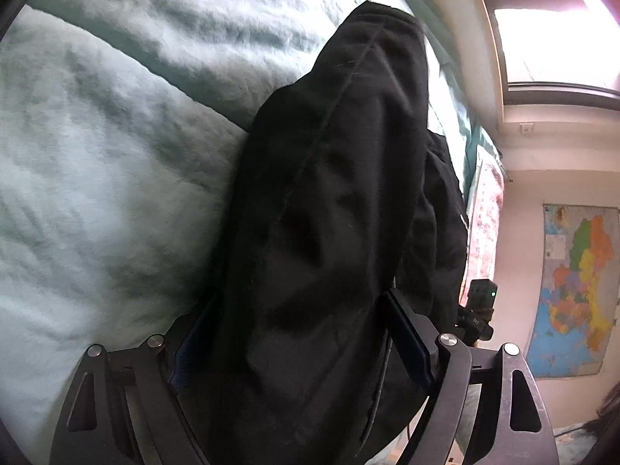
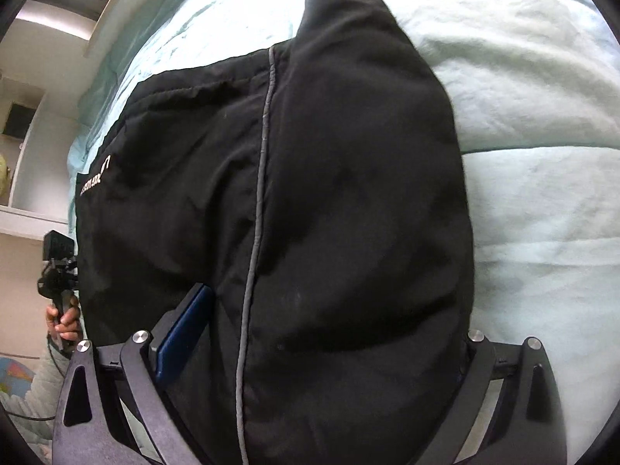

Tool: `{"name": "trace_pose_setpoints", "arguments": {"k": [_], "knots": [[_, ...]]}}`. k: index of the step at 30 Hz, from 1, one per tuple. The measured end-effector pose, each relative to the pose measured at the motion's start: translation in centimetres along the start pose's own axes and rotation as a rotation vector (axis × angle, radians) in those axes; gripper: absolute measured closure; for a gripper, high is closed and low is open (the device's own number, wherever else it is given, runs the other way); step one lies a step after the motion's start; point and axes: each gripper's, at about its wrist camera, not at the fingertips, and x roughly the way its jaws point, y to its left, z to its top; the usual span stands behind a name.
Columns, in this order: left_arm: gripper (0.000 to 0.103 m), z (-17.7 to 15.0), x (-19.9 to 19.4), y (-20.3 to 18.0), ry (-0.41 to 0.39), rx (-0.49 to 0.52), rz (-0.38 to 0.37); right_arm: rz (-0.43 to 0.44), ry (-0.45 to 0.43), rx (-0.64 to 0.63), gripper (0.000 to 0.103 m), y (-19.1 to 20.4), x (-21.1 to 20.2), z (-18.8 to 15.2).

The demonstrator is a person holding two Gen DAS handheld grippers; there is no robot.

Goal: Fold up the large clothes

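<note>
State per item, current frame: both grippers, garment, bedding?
left gripper: shut on black garment
right gripper: shut on black garment
black garment: bunched, draped over both grippers' fingers, above the bed
pale green bedding: rumpled, beneath the garment

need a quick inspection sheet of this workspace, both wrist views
surface: pale green bedding, rumpled, with a fold line across it.
job's things: black garment with a grey piping seam and small white lettering, bunched and hanging from both grippers over the bedding.
clutter: nothing seen on the bedding apart from the garment.
grippers: left gripper and right gripper each have cloth filling the gap between their fingers; a hand holds the left one's handle.
cables: a thin dark cable near the sleeve at lower left of the right wrist view.
surroundings: window, coloured wall map, white shelf.
</note>
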Motion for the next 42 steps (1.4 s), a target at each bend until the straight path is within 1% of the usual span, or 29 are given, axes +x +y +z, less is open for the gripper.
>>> {"name": "trace_pose_setpoints", "arguments": {"k": [2,3,4,5,6,7,8,9,10,12,13,15,19,20,22,25,29,31,33,35,38,40,42], "knots": [[0.020,0.3,0.4,-0.2,-0.012,0.006,-0.002,0.021,-0.010,0.006,0.006,0.1,0.3,0.1],[0.023,0.2,0.6,-0.6,-0.020,0.021,0.008,0.030,-0.012,-0.002,0.013,0.3,0.5,0.1],[0.035,0.0,0.5,-1.2,-0.029,0.042,0.013,0.032,-0.014,-0.015,0.018,0.6,0.3,0.0],[0.044,-0.2,0.4,-1.5,-0.037,0.050,0.011,0.025,-0.023,-0.030,0.022,1.0,0.1,-0.1],[0.050,-0.6,-0.1,-2.0,-0.056,0.065,0.011,0.019,-0.034,-0.049,0.031,1.3,-0.3,-0.3],[0.058,-1.0,-0.4,-2.4,-0.068,0.080,0.006,0.007,-0.046,-0.074,0.040,1.8,-0.9,-0.6],[0.062,-1.4,-0.8,-2.9,-0.081,0.095,0.001,0.003,-0.054,-0.084,0.045,2.2,-1.2,-0.8],[0.063,-1.9,-1.2,-3.5,-0.092,0.106,-0.009,0.001,-0.065,-0.096,0.052,2.6,-1.7,-1.1],[0.065,-2.3,-1.8,-4.0,-0.106,0.114,-0.028,0.001,-0.078,-0.107,0.057,3.0,-2.4,-1.3],[0.066,-3.5,-2.9,-5.3,-0.137,0.120,-0.093,0.013,-0.106,-0.126,0.060,3.9,-3.8,-1.9],[0.066,-4.1,-3.6,-5.9,-0.151,0.121,-0.127,0.039,-0.127,-0.135,0.062,4.6,-4.6,-2.4],[0.066,-5.8,-4.9,-7.9,-0.177,0.150,-0.170,0.093,-0.172,-0.150,0.063,6.3,-6.4,-3.5],[0.066,-9.7,-6.9,-12.0,-0.196,0.232,-0.197,0.187,-0.246,-0.180,0.064,9.8,-9.6,-6.8],[0.066,-10.4,-7.2,-12.8,-0.200,0.246,-0.199,0.199,-0.257,-0.184,0.064,10.4,-10.2,-7.3],[0.066,-12.8,-8.9,-14.6,-0.215,0.294,-0.206,0.201,-0.286,-0.211,0.064,12.0,-12.0,-9.5],[0.066,-15.5,-10.9,-16.1,-0.234,0.336,-0.220,0.210,-0.313,-0.232,0.064,13.1,-14.8,-12.6],[0.066,-18.9,-13.3,-15.5,-0.238,0.338,-0.262,0.210,-0.327,-0.230,0.064,13.8,-17.4,-16.3],[0.066,-20.5,-13.7,-15.3,-0.222,0.336,-0.268,0.203,-0.322,-0.220,0.064,13.8,-18.1,-18.2],[0.066,-22.2,-13.6,-14.9,-0.200,0.334,-0.264,0.198,-0.314,-0.214,0.064,13.0,-19.2,-20.2],[0.066,-23.6,-13.0,-14.1,-0.175,0.319,-0.245,0.175,-0.291,-0.208,0.064,12.6,-19.2,-22.3],[0.066,-24.6,-12.1,-12.4,-0.152,0.280,-0.218,0.143,-0.246,-0.181,0.064,11.9,-17.9,-23.9],[0.066,-24.4,-10.9,-10.4,-0.138,0.248,-0.172,0.112,-0.213,-0.156,0.064,11.1,-16.6,-24.2],[0.066,-23.9,-9.7,-7.5,-0.134,0.181,-0.120,0.086,-0.194,-0.133,0.065,9.8,-15.4,-24.4]]}}
